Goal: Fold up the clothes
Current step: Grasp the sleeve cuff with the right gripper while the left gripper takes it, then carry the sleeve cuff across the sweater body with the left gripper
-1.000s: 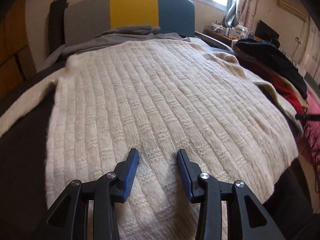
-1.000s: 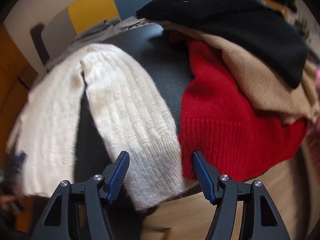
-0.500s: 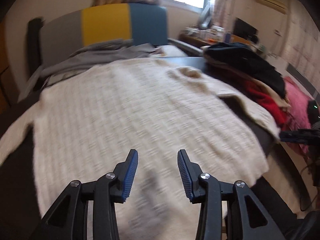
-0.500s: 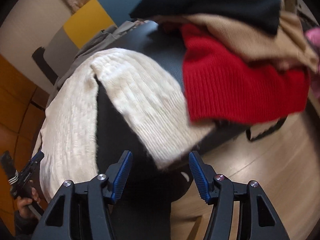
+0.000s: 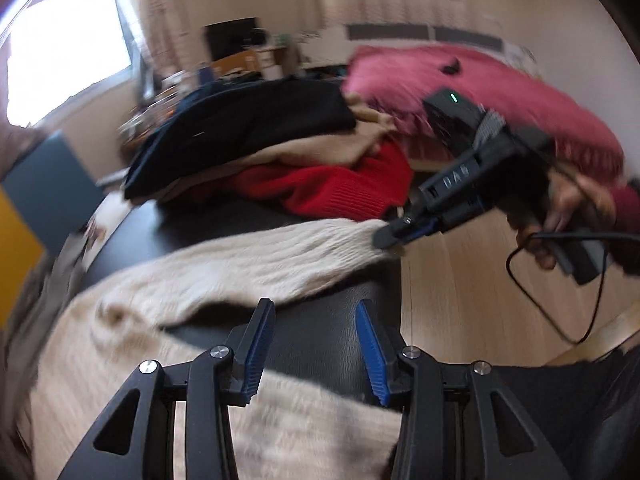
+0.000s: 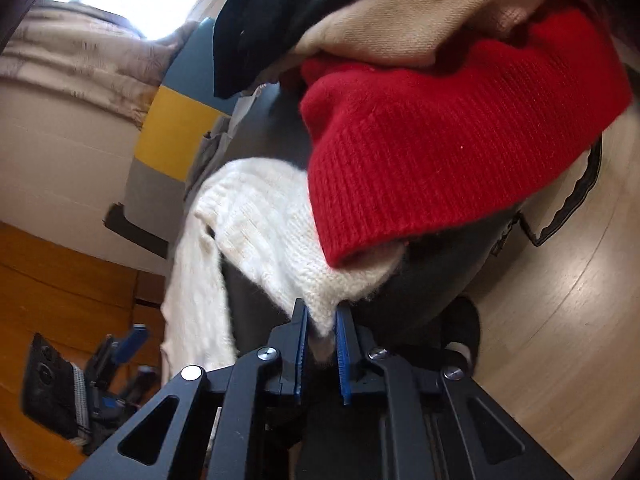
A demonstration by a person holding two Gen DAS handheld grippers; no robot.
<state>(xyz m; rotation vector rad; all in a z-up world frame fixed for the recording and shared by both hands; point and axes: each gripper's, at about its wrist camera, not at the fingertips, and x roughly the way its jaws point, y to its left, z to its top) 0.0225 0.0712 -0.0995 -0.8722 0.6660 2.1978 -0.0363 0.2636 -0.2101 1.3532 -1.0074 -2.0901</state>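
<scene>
- Right gripper (image 6: 322, 336) had its jaws pinched on the cream sweater's (image 5: 224, 276) sleeve cuff at the desk (image 5: 320, 336) edge.
- Left gripper (image 5: 316, 340) hovered spread over bare desk, sweater body just below.
- Red sweater (image 6: 440, 128) overhung the sleeve.

My right gripper (image 6: 322, 330) pinches the end of the sweater's sleeve (image 6: 276, 236) at the near edge of the table (image 5: 320, 340). That sleeve runs from my right gripper (image 5: 394, 236) leftward to the sweater's body (image 5: 120, 360), which lies before my left gripper (image 5: 316, 336). Behind the sleeve sits a heap of clothes (image 5: 280, 148), and its lowest garment (image 6: 440, 140) overlaps the sleeve just beyond my right gripper's tips
</scene>
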